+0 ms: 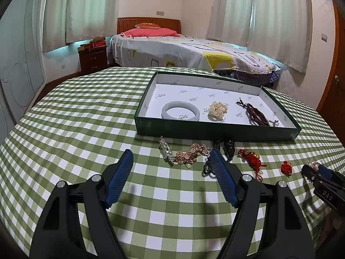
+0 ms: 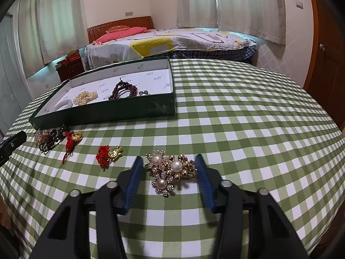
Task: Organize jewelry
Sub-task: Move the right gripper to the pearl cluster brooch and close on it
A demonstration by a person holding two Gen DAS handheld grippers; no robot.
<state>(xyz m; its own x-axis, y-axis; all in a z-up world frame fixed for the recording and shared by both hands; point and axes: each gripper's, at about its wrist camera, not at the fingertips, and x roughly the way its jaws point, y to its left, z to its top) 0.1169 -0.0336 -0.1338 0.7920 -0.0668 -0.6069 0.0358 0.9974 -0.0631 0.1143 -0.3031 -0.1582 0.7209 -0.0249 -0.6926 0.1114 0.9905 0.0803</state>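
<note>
A gold brooch with three pearls (image 2: pixel 170 170) lies on the green checked cloth between the blue pads of my right gripper (image 2: pixel 169 159). The pads flank it closely, with a small gap on the left side. My left gripper (image 1: pixel 170 154) stands open over bare cloth, just short of a crystal piece (image 1: pixel 166 149) and a gold sequin bracelet (image 1: pixel 190 154). The green box (image 1: pixel 215 130) holds a pale jade bangle (image 1: pixel 180 110), a pearl cluster (image 1: pixel 217 110) and dark red beads (image 1: pixel 256 116).
In front of the box lie a dark cord piece (image 1: pixel 228 147), a red knot with a gold charm (image 1: pixel 251 156) and a smaller red knot (image 1: pixel 286 167). The right half of the table (image 2: pixel 258 118) is plain checked cloth. A bed stands beyond.
</note>
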